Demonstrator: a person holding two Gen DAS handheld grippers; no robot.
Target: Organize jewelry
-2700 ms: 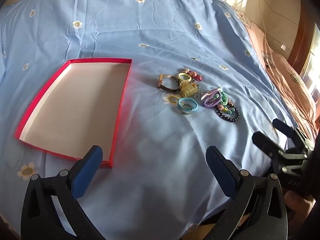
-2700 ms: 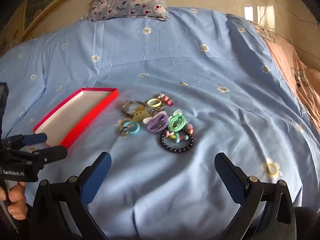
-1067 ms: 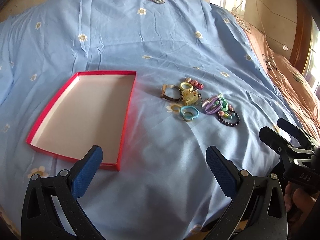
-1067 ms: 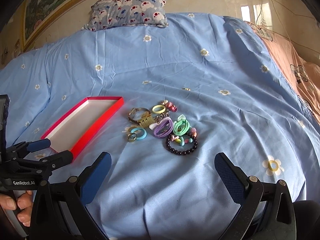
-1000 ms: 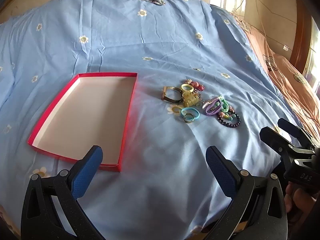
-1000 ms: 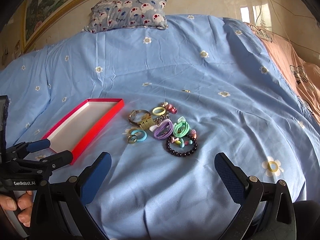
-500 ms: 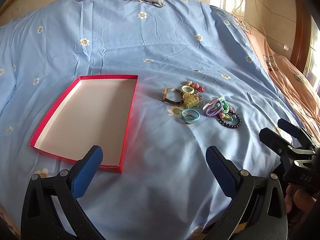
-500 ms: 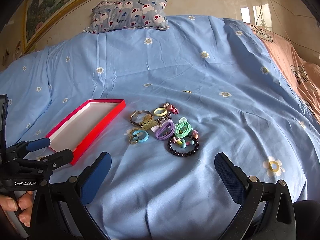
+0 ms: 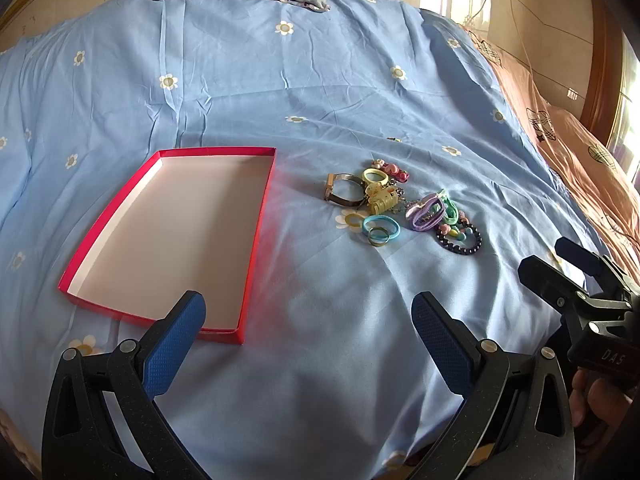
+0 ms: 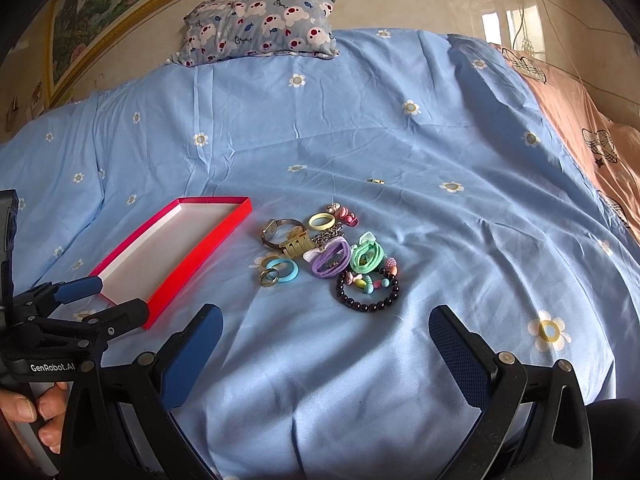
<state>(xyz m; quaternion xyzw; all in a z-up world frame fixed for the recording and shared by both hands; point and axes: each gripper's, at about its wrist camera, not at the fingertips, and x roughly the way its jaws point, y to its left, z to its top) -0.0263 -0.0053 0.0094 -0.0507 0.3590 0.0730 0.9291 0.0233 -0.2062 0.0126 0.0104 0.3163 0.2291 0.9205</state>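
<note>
A shallow red box [image 9: 256, 240] [image 10: 208, 240] with a white inside lies empty on the blue bedsheet. Right of it sits a small heap of jewelry [image 9: 400, 208] [image 10: 332, 252]: a watch [image 10: 280, 230], a yellow ring [image 10: 321, 222], a blue ring [image 10: 283, 270], a purple band [image 10: 330, 262], a green band [image 10: 366, 258] and a black bead bracelet [image 10: 368, 290]. My left gripper [image 9: 308, 320] hangs open near the box's near corner. My right gripper [image 10: 326, 338] is open too, short of the bracelet. Neither holds anything.
A patterned pillow [image 10: 260, 20] lies at the head of the bed. A pink quilt [image 10: 580, 120] runs along the right side. Each view shows the other gripper at its edge, held by a hand [image 10: 36, 412]. Bare sheet surrounds the heap.
Both views have pulled back and tilted up a little, so the box and the heap sit lower and farther off. Nothing on the bed has moved.
</note>
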